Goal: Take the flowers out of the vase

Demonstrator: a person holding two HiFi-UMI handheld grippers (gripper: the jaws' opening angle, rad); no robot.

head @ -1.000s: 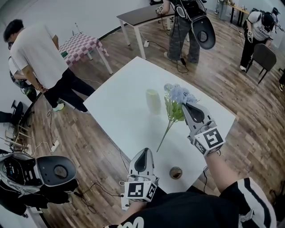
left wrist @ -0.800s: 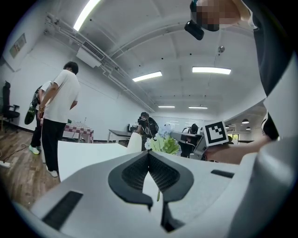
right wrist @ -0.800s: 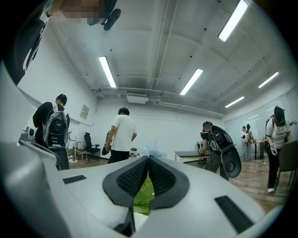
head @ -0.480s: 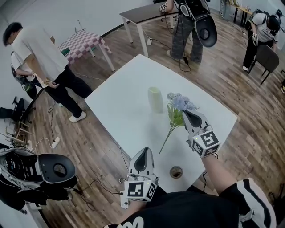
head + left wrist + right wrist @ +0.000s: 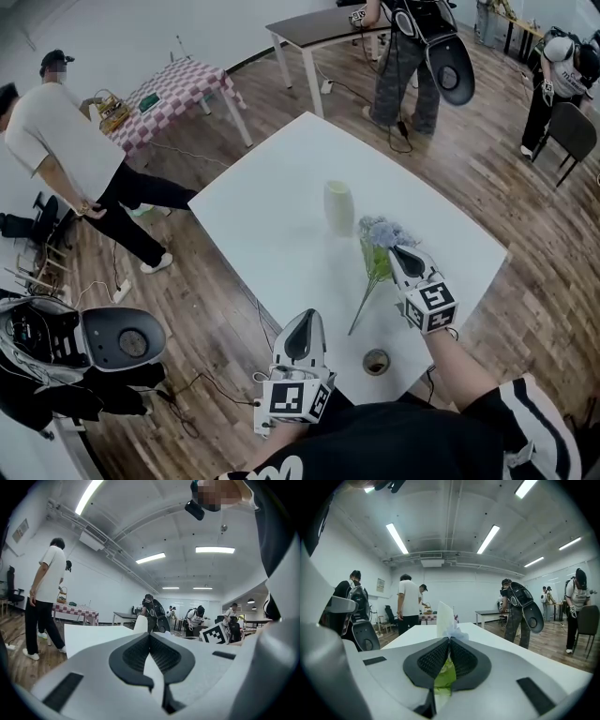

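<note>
Right tongs (image 5: pixel 401 253) clenched on flowers (image 5: pixel 378 234), which are out of upright vase (image 5: pixel 338 208) nearby on tabletop (image 5: pixel 272 216). Left tongs (image 5: pixel 302 322) clenched, empty.

White table (image 5: pixel 272 211) on a wood-plank floor (image 5: pixel 187 281). Upright near its middle, a pale cream vase (image 5: pixel 338 208), base flat on the top. Close to the near edge, a small dark round thing (image 5: pixel 376 361) in the top — hole or cap, hard to tell.
</note>
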